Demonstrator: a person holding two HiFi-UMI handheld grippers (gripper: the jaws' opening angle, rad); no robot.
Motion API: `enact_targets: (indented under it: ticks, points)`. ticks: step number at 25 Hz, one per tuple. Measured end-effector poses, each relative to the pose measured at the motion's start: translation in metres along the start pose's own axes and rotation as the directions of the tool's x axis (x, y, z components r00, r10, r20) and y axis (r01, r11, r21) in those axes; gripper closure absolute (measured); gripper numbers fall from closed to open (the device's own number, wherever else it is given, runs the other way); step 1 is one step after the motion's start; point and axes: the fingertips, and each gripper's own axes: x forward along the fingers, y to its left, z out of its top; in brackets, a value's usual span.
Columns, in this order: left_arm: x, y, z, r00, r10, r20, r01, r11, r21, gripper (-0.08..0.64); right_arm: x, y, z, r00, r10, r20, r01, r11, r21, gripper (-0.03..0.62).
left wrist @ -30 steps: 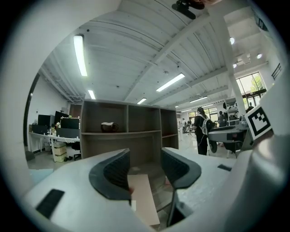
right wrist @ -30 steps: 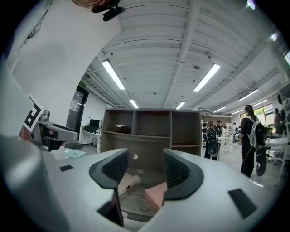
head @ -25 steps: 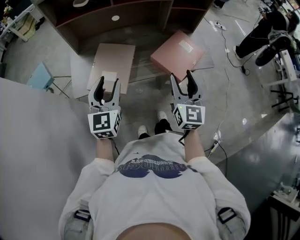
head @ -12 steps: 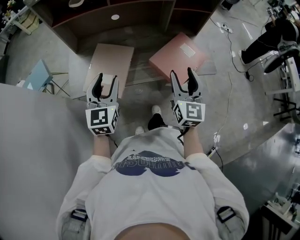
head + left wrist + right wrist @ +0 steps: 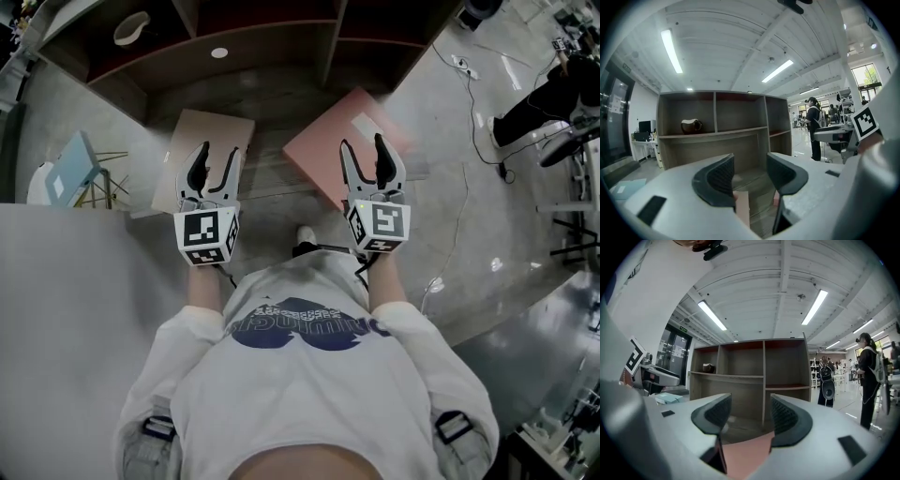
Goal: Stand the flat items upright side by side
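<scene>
Boxes, two (tan box [image 5: 221, 126], pink box [image 5: 326, 152])

Left gripper [image 5: 217, 153] and right gripper [image 5: 362, 144] are held forward side by side, jaws apart and empty.

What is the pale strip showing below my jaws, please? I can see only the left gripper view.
Observer: It is a tan flat box, lying flat on the floor in front of the shelf unit.
Operator: Thank you. Is there a second flat item?
Observer: Yes, a pink flat box lies flat on the floor to the tan one's right, turned at an angle.
Operator: Where is the right gripper?
Observer: The right gripper hangs over the pink flat box with its jaws apart and nothing held.
</scene>
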Motion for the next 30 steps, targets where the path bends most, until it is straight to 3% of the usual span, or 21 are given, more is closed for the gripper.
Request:
enact_targets:
  ticks: [12, 21, 24, 26, 30]
  points:
    - [0.076, -0.039, -0.011, 0.995, -0.037, -0.093, 0.039, 0.999, 0.016, 0.344, 0.033, -0.06, -0.018, 0.999, 0.017, -0.045, -0.017, 1.0, 0.009, 0.321]
    - [0.11, -0.042, -0.031, 0.966, -0.185, -0.179, 0.186, 0.982, -0.008, 0.336, 0.04, -0.068, -0.042, 0.992, -0.059, -0.11, 0.067, 0.995, 0.074, 0.321]
    - [0.124, -0.048, -0.042, 0.934, -0.285, -0.215, 0.286, 0.958, -0.029, 0.33, 0.038, -0.066, -0.051, 0.986, -0.103, -0.128, 0.116, 0.989, 0.096, 0.321]
    - [0.134, -0.055, -0.058, 0.9, -0.345, -0.265, 0.352, 0.936, -0.023, 0.328, 0.037, -0.065, -0.058, 0.981, -0.131, -0.141, 0.148, 0.982, 0.121, 0.321]
    - [0.153, -0.076, -0.095, 0.798, -0.455, -0.395, 0.48, 0.876, -0.038, 0.328, 0.028, -0.067, -0.076, 0.972, -0.158, -0.172, 0.197, 0.951, 0.239, 0.296]
